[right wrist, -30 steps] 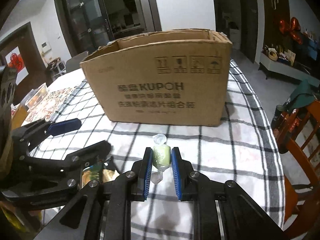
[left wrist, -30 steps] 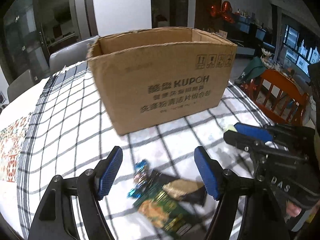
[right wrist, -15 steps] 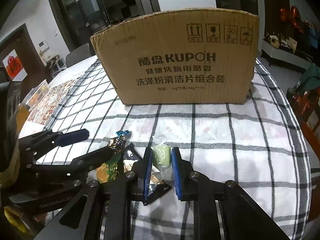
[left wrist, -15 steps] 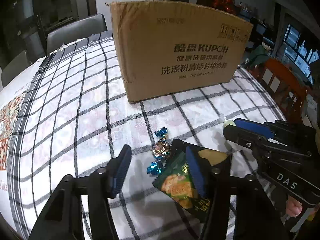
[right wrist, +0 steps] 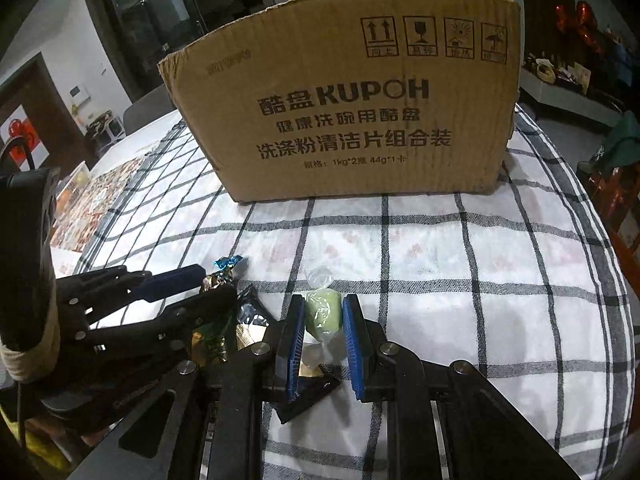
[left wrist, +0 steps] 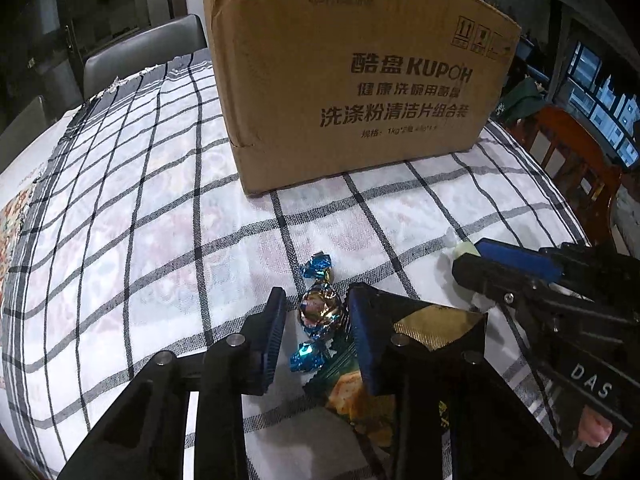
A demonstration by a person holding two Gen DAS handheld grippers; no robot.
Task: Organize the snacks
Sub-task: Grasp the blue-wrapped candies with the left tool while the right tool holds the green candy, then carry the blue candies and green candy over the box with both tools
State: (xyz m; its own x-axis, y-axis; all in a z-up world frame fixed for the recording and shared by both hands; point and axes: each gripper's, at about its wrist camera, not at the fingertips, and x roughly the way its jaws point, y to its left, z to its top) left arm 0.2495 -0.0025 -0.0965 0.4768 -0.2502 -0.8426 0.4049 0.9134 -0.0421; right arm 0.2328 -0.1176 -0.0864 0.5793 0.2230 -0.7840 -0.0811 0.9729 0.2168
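Checked black-and-white cloth (left wrist: 120, 208) covers the table, the largest thing we see. On it, toward the far side, stands a brown cardboard box (left wrist: 352, 80) printed with KUPOH and Chinese text; from both wrist views we see only its outer walls, so we cannot tell what is inside. A wooden chair (left wrist: 576, 152) sits off the table's right edge and a grey chair (left wrist: 140, 52) behind its far left.

Nearer to us, our left gripper (left wrist: 316, 320) is low over the cloth with its blue-padded fingers (left wrist: 272, 332) parted, set either side of a foil-wrapped candy (left wrist: 320, 310) with blue twisted ends. The pads sit just beside the wrapper; we cannot tell that they press on it. The candy lies on the cloth, well in front of the box. A dark green snack packet (left wrist: 360, 396) with a gold corner lies flat under the right-hand finger, its edge just beside the candy.

To the right, our right gripper (right wrist: 322, 316) has its fingers (right wrist: 352, 340) clenched on a pale green candy (right wrist: 322, 314) in a clear wrapper, one twisted end (right wrist: 318, 276) sticking out forward. It is held low, near the cloth, in front of the box and just beside the snack packet's corner (right wrist: 308, 392).
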